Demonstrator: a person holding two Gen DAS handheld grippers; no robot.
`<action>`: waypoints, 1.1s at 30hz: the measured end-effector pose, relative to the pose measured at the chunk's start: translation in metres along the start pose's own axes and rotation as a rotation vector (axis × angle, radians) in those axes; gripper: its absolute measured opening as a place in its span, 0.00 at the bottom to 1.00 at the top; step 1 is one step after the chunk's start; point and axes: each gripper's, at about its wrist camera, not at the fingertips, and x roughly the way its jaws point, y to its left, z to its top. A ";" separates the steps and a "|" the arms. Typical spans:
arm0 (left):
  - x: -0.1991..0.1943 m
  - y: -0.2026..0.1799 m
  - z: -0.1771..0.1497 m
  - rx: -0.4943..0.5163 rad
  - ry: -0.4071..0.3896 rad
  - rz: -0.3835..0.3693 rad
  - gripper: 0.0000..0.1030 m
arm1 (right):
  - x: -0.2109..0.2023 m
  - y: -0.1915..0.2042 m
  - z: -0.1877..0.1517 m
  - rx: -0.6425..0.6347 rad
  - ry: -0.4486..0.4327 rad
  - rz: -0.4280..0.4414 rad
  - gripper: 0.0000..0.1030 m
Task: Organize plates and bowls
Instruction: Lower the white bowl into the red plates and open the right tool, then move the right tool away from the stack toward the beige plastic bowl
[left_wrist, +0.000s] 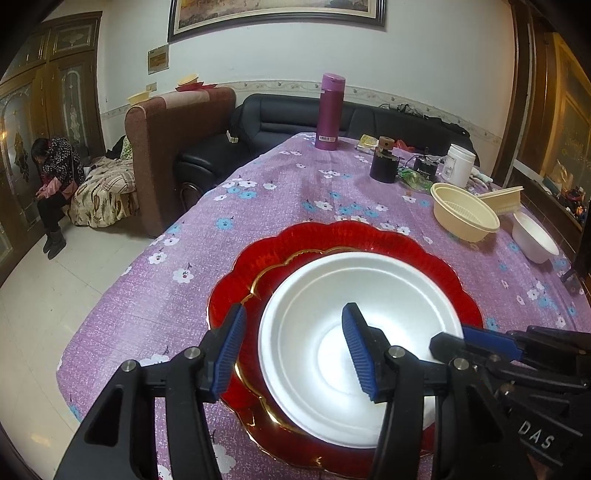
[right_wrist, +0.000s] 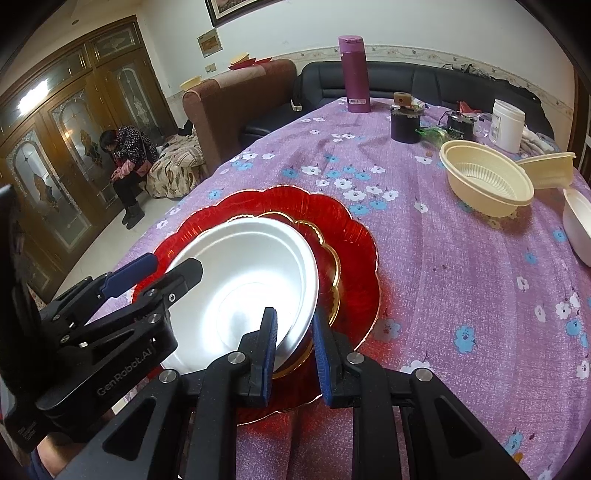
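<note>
Two claws straddle one white foam bowl (left_wrist: 354, 332), which sits on a small gold-rimmed red plate (right_wrist: 328, 258) stacked on a scalloped red glass plate (left_wrist: 369, 240). It looks light, thin and easily crushed, so the rim is the place to hold. Left gripper (left_wrist: 295, 350) stands apart, unclamped; right gripper (right_wrist: 295, 354) pinches the near rim. Cream plastic bowls (right_wrist: 484, 181) wait well apart on the floral purple tablecloth (right_wrist: 461, 277).

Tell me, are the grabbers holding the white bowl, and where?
The right gripper pinches the white bowl by its near rim. The left gripper straddles the opposite rim, open and not gripping.
</note>
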 end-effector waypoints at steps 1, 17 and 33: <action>-0.001 0.000 0.000 0.000 -0.001 0.002 0.54 | 0.000 0.000 0.000 -0.003 0.001 0.006 0.23; -0.007 -0.003 0.002 0.010 -0.010 0.007 0.55 | -0.019 -0.011 0.002 0.014 -0.056 0.012 0.45; -0.020 -0.058 0.013 0.116 -0.017 -0.076 0.55 | -0.054 -0.074 0.000 0.160 -0.118 -0.018 0.45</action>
